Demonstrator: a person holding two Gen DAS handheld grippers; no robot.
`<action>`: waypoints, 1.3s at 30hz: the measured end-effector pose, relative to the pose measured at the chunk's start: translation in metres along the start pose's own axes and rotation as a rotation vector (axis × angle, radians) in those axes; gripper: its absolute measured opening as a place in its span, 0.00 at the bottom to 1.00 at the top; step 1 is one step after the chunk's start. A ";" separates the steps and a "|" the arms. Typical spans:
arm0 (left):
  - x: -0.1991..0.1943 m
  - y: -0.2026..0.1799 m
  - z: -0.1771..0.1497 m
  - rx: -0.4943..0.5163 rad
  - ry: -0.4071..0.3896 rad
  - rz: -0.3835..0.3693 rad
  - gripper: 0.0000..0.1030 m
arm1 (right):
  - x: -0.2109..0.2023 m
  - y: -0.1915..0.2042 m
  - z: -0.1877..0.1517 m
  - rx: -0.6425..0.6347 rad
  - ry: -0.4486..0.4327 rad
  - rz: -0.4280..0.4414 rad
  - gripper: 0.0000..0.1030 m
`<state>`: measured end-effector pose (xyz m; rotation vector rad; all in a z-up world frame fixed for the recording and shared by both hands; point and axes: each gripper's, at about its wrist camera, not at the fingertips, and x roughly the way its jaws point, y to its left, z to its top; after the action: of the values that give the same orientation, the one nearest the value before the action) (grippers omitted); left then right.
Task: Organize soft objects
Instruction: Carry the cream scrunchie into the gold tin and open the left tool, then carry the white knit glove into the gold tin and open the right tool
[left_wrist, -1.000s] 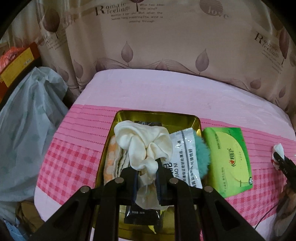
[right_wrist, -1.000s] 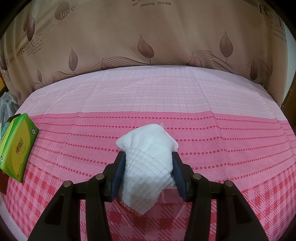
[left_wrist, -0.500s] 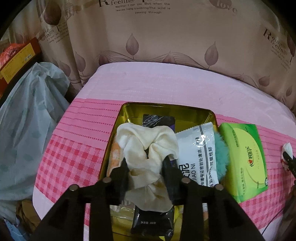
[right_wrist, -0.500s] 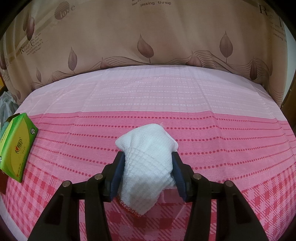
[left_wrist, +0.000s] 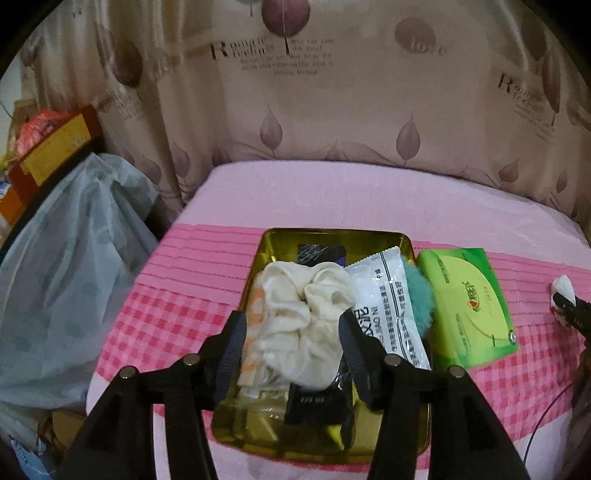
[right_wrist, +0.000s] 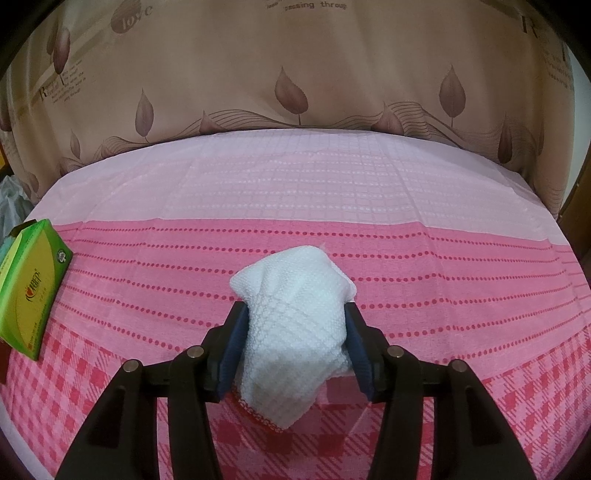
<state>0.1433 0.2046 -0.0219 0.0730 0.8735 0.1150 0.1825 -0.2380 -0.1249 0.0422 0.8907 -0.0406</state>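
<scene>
Scrunchie (left_wrist: 303, 325) first: we see the cream scrunchie lying in the gold tin (left_wrist: 332, 236), on top of the other things there, and our left tongs (left_wrist: 291, 332) stand over it with the jaws opening, the pads clear of the fabric on both sides, so nothing is gripped. Beside the scrunchie in the tin we have a white sachet (left_wrist: 388, 310), a teal puff (left_wrist: 419, 295) tucked at its right edge, and a black packet (left_wrist: 317, 402) poking out underneath (a second dark packet shows at the far end). Just right of the tin a green tissue pack (left_wrist: 465, 302) lies on the pink checked cloth (left_wrist: 166, 321).

Over to our right tongs (right_wrist: 293, 332): they are clamped on a white woven cloth (right_wrist: 295, 317), both blue pads pressing into its sides, its lower corner hanging toward the pink cloth. Well off to the left we spot the same green tissue pack (right_wrist: 31, 284).
</scene>
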 end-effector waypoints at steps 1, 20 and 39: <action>-0.005 0.000 -0.004 0.001 -0.015 0.014 0.52 | 0.000 -0.001 0.000 -0.001 -0.001 0.000 0.48; -0.033 0.010 -0.052 -0.035 -0.116 0.094 0.56 | -0.036 0.024 -0.009 0.003 -0.045 -0.010 0.38; -0.027 0.038 -0.053 -0.146 -0.088 0.071 0.57 | -0.119 0.245 0.013 -0.352 -0.141 0.311 0.38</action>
<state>0.0830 0.2393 -0.0311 -0.0273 0.7730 0.2404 0.1311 0.0077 -0.0195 -0.1498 0.7321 0.3985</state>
